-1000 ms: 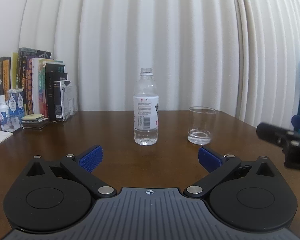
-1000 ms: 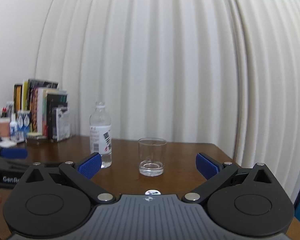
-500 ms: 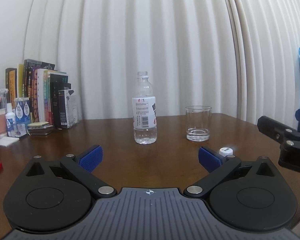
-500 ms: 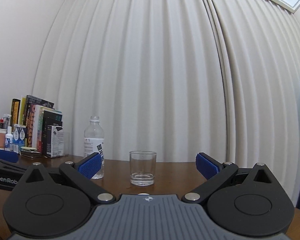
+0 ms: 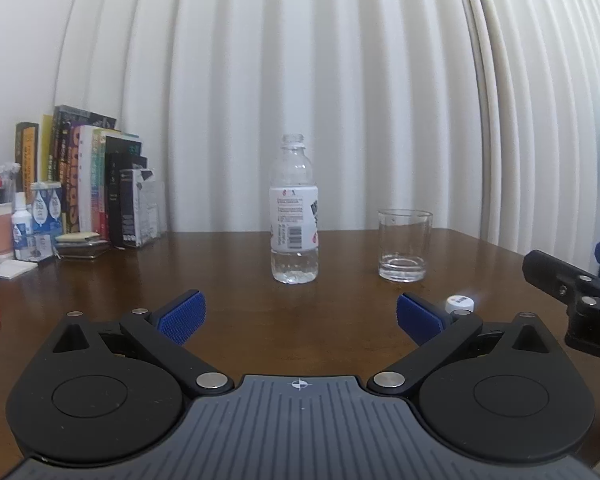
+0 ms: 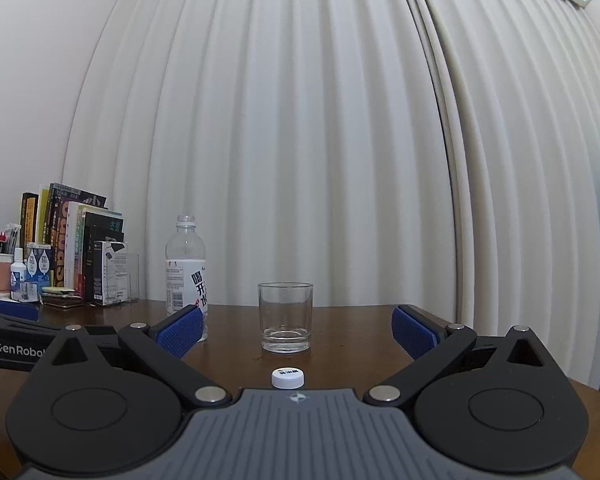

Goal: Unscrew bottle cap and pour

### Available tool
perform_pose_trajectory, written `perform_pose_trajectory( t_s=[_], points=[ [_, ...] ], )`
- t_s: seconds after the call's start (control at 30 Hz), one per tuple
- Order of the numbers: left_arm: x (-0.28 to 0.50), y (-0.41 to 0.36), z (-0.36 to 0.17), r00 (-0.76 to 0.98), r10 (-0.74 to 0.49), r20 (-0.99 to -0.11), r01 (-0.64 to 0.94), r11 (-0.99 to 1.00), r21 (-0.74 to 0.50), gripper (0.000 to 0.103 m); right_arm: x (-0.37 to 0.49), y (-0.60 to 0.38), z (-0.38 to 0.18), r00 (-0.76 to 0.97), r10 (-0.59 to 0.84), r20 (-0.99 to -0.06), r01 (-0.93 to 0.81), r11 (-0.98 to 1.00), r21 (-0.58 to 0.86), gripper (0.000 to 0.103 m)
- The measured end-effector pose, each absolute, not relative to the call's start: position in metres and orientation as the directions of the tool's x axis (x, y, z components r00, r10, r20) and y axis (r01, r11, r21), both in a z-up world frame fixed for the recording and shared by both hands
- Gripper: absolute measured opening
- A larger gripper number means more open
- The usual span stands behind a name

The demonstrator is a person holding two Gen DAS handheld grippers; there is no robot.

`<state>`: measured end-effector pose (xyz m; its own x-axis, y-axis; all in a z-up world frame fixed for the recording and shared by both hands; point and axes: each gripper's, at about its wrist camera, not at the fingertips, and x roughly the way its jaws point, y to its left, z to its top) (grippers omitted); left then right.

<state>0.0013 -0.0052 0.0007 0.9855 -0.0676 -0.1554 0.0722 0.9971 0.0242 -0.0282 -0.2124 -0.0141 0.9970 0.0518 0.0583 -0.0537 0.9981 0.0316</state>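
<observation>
White pleated curtains (image 6: 300,140) fill the upper frame of both views. Below them, the brown desk (image 5: 228,280) spans the lower half. Books (image 5: 84,180) stand at mid-left. The left hand-held gripper (image 5: 298,314) and the right hand-held gripper (image 6: 298,330) sit at the bottom of their views, each spread wide and holding nothing. The bottle (image 5: 294,212) stands upright and uncapped at centre of the left view, well apart from both. The glass (image 6: 285,316) stands to its right, a little water at the bottom. The white cap (image 6: 287,378) lies on the desk in front of the glass.
</observation>
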Motion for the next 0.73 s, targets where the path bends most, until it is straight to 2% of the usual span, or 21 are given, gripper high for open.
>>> perform_pose_trajectory(
  t_s=[0.47,0.73],
  points=[
    [0.0027,-0.0096,-0.0001,0.98,-0.09,-0.175,0.101,0.993,0.055,0.103,-0.0348,-0.2165,-0.0172,0.996,0.042,0.084,-0.046,0.998,0.05,0.103],
    [-0.0007,-0.0119,-0.002,0.984,-0.085,-0.153,0.096,0.993,0.067,0.103,-0.0296,-0.2167,-0.0152,0.996,0.045,0.081,-0.049,0.997,0.052,0.103]
  ],
)
